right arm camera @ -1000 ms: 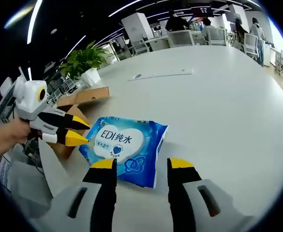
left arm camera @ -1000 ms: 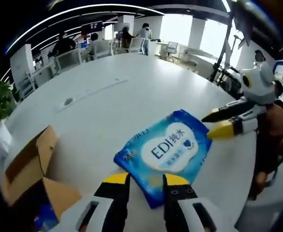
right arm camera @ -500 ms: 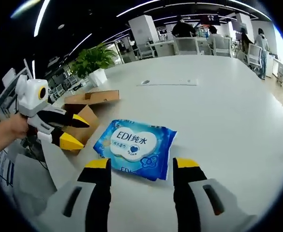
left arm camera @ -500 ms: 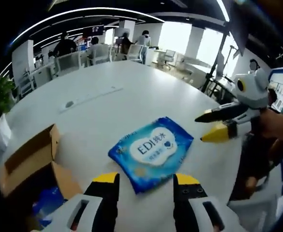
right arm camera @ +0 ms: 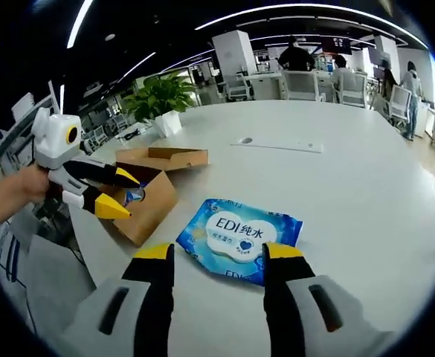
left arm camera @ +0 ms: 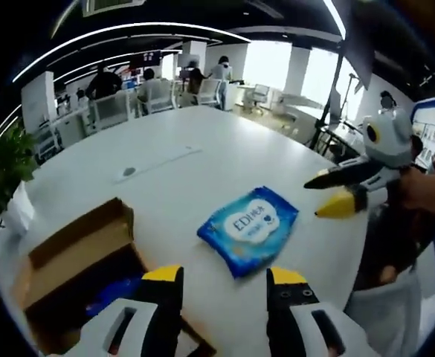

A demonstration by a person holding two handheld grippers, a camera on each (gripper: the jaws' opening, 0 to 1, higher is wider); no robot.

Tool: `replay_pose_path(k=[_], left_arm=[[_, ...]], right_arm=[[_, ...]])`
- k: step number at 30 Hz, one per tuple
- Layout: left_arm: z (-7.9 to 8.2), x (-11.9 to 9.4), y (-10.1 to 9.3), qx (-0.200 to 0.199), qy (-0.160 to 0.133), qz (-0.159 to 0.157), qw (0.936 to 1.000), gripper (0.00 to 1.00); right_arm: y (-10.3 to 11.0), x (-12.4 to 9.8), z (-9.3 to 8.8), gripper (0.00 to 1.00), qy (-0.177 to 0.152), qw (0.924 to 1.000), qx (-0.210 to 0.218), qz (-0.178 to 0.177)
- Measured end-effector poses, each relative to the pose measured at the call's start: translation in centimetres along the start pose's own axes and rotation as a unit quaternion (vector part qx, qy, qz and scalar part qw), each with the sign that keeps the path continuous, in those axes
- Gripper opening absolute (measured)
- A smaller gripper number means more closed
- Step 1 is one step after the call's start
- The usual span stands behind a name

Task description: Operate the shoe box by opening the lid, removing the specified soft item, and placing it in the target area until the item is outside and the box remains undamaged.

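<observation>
Left claw (left arm camera: pixel 218 277): jaws parted wide, holding nothing, raised above the bench (left arm camera: pixel 202 149). Right claw (right arm camera: pixel 211 254): likewise parted and empty, poised just short of the wipes pack (right arm camera: pixel 241 239). The blue wipes pack lies flat on the bench, well in from its edges, beside and clear of the shoe box (right arm camera: pixel 146 190). The box sits near the bench's edge, lid open, walls apparently sound; something blue shows inside it. Compared with a second ago, both claws have backed away from the pack, and the left jaws have widened. Judgement: the item is out and released; placement appears complete.
</observation>
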State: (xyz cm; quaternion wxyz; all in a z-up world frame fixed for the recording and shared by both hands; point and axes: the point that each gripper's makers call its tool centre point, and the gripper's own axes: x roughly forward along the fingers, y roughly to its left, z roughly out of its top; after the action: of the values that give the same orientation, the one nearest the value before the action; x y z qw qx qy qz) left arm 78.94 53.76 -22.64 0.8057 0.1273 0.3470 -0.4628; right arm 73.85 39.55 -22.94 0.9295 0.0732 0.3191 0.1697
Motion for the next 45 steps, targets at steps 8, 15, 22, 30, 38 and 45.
replay_pose_path(k=[8, 15, 22, 30, 38, 45], left_arm=[[-0.6, -1.4, 2.7, 0.013, 0.003, -0.004, 0.9999, 0.45], [-1.1, -2.9, 6.5, 0.012, 0.0, -0.004, 0.9999, 0.44], [-2.6, -3.8, 10.1, 0.022, 0.014, -0.003, 0.9996, 0.43], [-3.9, -3.6, 13.3, 0.054, 0.029, -0.013, 0.9981, 0.41], [-4.9, -1.5, 13.4, 0.118, 0.044, -0.046, 0.9909, 0.35], [-5.6, 0.5, 13.2, 0.143, 0.047, -0.081, 0.9852, 0.29]], right_arm=[[2.7, 1.4, 0.7, 0.43, 0.001, 1.0, -0.001, 0.0], [5.3, 3.6, 1.5, 0.43, 0.003, 1.0, -0.001, 0.003], [8.4, 5.8, 1.9, 0.41, 0.008, 0.9999, -0.004, 0.01], [11.6, 8.1, 3.6, 0.35, 0.007, 0.9995, -0.017, 0.024], [14.7, 10.5, 4.1, 0.31, 0.012, 0.9986, -0.03, 0.041], [16.8, 12.2, 3.9, 0.28, 0.022, 0.9977, -0.04, 0.051]])
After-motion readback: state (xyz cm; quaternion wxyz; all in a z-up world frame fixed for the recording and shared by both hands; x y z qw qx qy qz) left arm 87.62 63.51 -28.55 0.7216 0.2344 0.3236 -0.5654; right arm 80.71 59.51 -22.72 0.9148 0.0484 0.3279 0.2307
